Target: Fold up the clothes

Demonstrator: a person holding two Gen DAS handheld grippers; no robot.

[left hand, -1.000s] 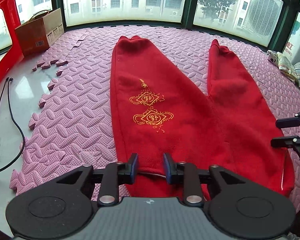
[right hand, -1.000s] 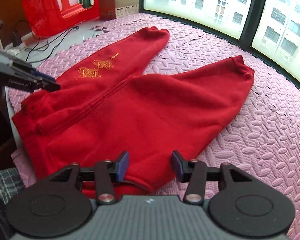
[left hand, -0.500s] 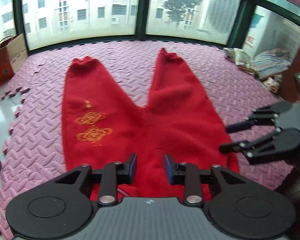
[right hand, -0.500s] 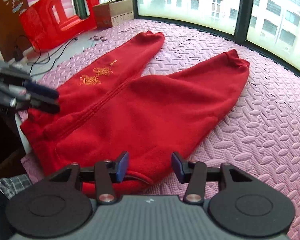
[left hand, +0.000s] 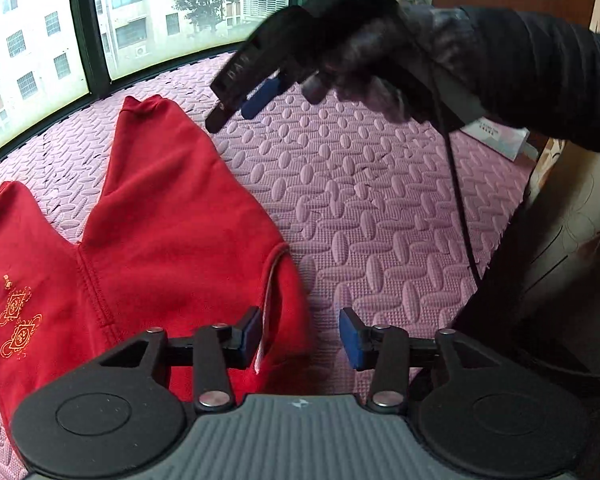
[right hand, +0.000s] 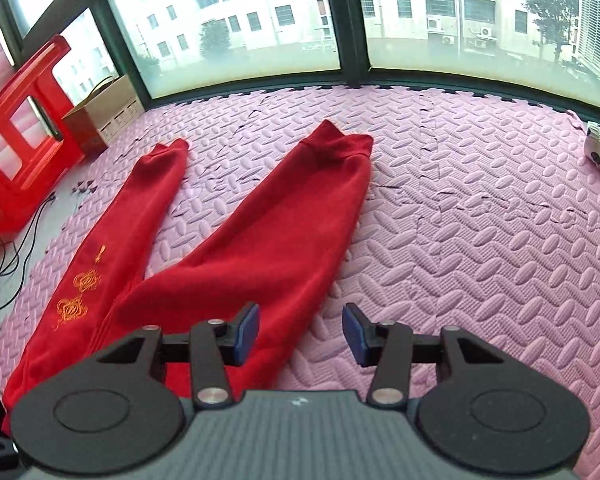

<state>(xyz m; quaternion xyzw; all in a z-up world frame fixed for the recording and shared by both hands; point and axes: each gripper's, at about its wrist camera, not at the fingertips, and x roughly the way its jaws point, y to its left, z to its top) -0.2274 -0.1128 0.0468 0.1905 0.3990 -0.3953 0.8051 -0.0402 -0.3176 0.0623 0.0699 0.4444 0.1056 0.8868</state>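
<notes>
1. Both tongs stand spread apart, gripping nothing: the left gripper (left hand: pixel 299 338) hangs over the waist corner of the red trousers (left hand: pixel 152 240), its left pad over the cloth and its right pad over the pink foam mat (left hand: pixel 380 208); the right gripper (right hand: pixel 300 334) hangs over the outer edge of one trouser leg.
2. Only the left wrist view shows the right gripper (left hand: pixel 236 106) from outside, raised above the mat beyond the trousers, held by a gloved hand (left hand: pixel 364 60) in a dark sleeve (left hand: pixel 540 80), with a black cable (left hand: pixel 460 200) hanging from it.
3. Only the right wrist view shows a red plastic stool (right hand: pixel 20 128) and a cardboard box (right hand: pixel 104 116) left of the trousers, and both legs at full length.
4. Trousers (right hand: pixel 260 248) lie flat on the mat, legs spread in a V toward the windows (right hand: pixel 460 12), cuffs ribbed.
5. Gold embroidered ornaments (right hand: pixel 78 296) sit on the left leg; no lettering in them can be made out, and the box print is too small to read.
</notes>
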